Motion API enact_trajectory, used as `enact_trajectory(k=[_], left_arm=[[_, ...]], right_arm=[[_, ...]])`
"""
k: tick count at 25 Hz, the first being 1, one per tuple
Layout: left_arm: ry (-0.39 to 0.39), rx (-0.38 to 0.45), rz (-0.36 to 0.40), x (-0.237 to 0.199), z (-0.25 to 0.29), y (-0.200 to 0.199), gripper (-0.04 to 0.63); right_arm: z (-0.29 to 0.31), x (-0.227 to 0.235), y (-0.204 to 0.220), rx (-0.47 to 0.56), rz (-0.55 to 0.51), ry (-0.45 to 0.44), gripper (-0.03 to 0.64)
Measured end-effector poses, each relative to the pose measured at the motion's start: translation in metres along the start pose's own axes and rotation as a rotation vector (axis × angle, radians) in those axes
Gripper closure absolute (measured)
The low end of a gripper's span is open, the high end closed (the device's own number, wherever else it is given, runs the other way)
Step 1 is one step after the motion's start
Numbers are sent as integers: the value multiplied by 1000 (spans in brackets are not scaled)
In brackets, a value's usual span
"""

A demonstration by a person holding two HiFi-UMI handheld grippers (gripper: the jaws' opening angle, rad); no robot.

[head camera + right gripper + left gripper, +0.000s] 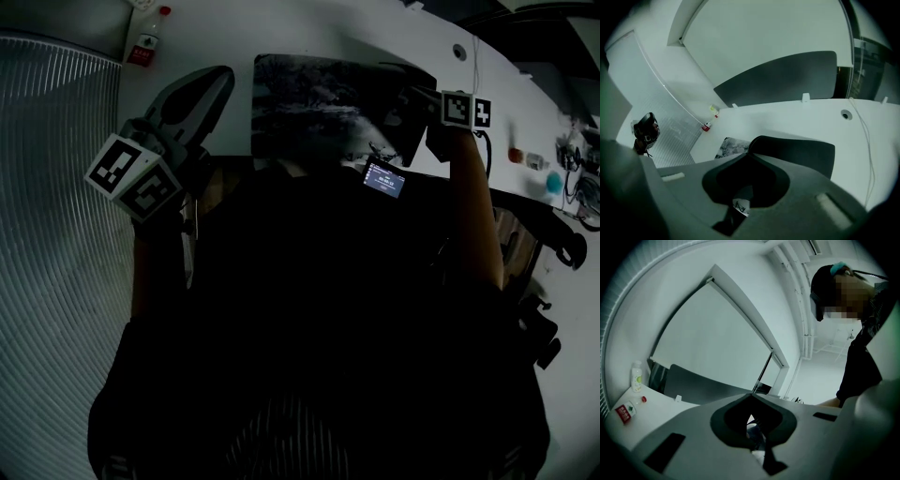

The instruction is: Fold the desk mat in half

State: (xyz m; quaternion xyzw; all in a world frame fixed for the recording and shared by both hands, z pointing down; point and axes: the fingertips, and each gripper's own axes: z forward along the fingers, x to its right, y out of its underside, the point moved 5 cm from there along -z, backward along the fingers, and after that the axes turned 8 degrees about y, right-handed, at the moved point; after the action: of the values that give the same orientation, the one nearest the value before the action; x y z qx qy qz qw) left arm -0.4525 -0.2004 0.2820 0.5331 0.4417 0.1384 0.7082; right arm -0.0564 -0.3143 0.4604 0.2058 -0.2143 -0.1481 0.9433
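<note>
Tabletop (309,33), white: bore the desk mat (309,108), printed, its right edge raised and showing a dark underside. Right hand-held gripper (749,143): clenched on that edge; best carried low and square toward the left edge, corners matched. Left hand-held gripper (751,395): clenched, empty, beside the mat. Bottle (147,44), red-labelled: contents indiscernible.

Nothing legible: the red bottle label (142,56) and small lit screen (384,179) are too small to read.
</note>
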Motion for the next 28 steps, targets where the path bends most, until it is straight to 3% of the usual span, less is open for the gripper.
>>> enact_trajectory(k=[9,20,24,28], left_arm=[[-91,76,-21,-6,-80,-7,589],[-139,101,-46,-26,-95,22,589],[-161,105,-61,-28,-97,24,589],[-170,106,-65,-28,-98,23,589]], right_arm=[[43,-132,-15,-99,-180,-144,607],[124,-207,5,-268,-307,-307,607],[155,-239,23,-373,-342,-371,607],[192,-261,50,-479,-278,-428,606]])
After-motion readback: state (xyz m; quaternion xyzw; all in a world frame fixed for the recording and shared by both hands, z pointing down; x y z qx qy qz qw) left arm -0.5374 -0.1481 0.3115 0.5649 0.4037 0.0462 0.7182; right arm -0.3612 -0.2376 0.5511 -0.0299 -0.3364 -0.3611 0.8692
